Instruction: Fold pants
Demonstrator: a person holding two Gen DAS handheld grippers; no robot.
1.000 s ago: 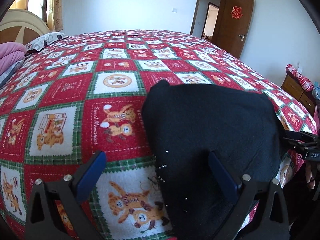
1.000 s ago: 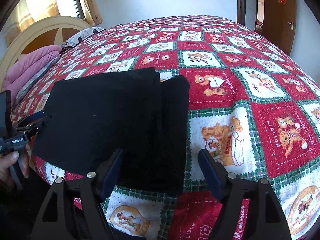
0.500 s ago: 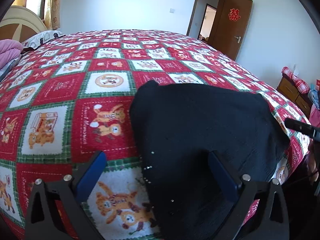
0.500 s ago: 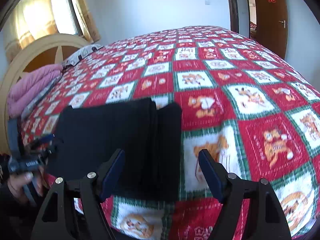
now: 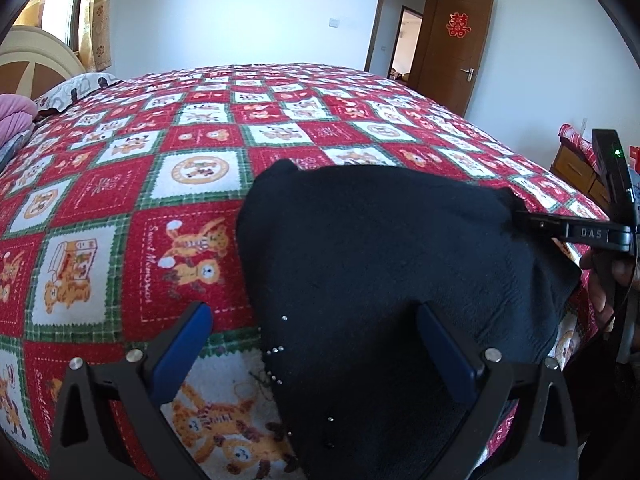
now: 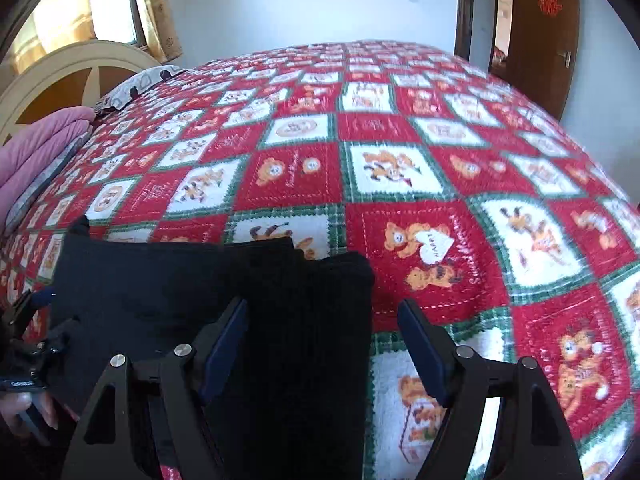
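Black pants (image 5: 380,264) lie folded in a flat stack near the front edge of the bed, also in the right wrist view (image 6: 224,304). My left gripper (image 5: 316,344) is open and empty over the pants' near left edge, where small silver studs show. My right gripper (image 6: 324,340) is open and empty, its jaws either side of the pants' right end. The right gripper's body shows at the pants' right side in the left wrist view (image 5: 576,232). The left gripper's body shows at the pants' left end in the right wrist view (image 6: 28,340).
The bed has a red, white and green bear-pattern quilt (image 5: 200,132). A pink folded blanket (image 6: 36,148) and a cream headboard (image 6: 68,76) are at the left. A brown door (image 5: 456,44) stands open at the back right. A wooden nightstand (image 5: 576,168) is right of the bed.
Both grippers stayed open. The right gripper came forward over the pants' right end, and the left wrist view drew back slightly, so the pants look nearer the right gripper.
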